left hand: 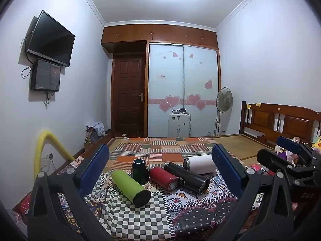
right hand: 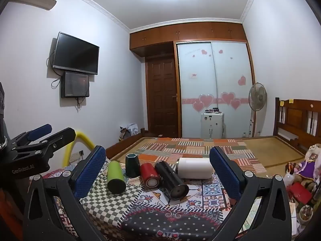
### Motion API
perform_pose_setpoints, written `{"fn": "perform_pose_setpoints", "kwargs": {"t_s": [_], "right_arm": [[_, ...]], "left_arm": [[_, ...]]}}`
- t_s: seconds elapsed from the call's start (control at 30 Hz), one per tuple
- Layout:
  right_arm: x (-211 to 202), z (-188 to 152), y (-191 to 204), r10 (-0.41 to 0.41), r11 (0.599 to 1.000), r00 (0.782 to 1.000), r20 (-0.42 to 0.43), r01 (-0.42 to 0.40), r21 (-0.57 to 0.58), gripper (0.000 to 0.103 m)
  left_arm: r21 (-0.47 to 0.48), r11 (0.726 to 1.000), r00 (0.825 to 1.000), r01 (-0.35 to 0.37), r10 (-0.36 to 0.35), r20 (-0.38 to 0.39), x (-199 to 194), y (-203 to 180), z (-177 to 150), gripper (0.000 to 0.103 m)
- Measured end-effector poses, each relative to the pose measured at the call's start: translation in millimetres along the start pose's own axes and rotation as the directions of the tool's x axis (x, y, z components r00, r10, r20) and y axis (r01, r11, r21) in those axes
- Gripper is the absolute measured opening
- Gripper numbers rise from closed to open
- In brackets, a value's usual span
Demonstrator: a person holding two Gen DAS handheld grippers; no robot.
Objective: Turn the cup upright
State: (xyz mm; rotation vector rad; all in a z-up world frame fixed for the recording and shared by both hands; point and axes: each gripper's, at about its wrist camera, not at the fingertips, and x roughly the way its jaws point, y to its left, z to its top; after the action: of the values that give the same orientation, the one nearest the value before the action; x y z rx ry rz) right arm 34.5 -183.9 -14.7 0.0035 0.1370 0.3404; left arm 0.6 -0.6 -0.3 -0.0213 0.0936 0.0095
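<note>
Both sets of jaws stand spread wide with nothing between their blue pads. The left gripper (left hand: 160, 164) fills the lower part of its own view, and the right gripper (right hand: 157, 163) does the same in its view. Each also shows at the edge of the other's frame: the right gripper (left hand: 289, 152) at the right edge, the left gripper (right hand: 40, 138) at the left edge.

Framed between the fingers, in the lower middle of both views, five cups sit on a patterned cloth (left hand: 130, 217). Four lie on their sides: a green cup (left hand: 130, 186) at the left with its dark end toward the camera, then a red cup (left hand: 163, 175), a black cup (left hand: 186, 177), and behind these a white cup (left hand: 200, 163) lying crosswise. A dark green faceted cup (left hand: 140, 170) stands between the green and red ones, touching or just beside both; which end is up cannot be told.

Beyond, a striped patchwork mat (left hand: 160, 148) covers the bed. A television (left hand: 51, 39) hangs at upper left, a standing fan (left hand: 224, 100) at right, and a wooden headboard (left hand: 280, 120) at the far right.
</note>
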Motion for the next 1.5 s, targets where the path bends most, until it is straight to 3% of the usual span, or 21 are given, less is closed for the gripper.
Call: {"fn": "perform_pose_setpoints", "kwargs": {"t_s": [1.5], "right_arm": [[-0.1,-0.7,-0.6,-0.003,1.0,1.0,0.017,0.003,0.0,0.103]], "left_arm": [[0.0,1.0,1.0,0.02,-0.02,0.02,-3.8,-2.7,-0.4,0.103]]}}
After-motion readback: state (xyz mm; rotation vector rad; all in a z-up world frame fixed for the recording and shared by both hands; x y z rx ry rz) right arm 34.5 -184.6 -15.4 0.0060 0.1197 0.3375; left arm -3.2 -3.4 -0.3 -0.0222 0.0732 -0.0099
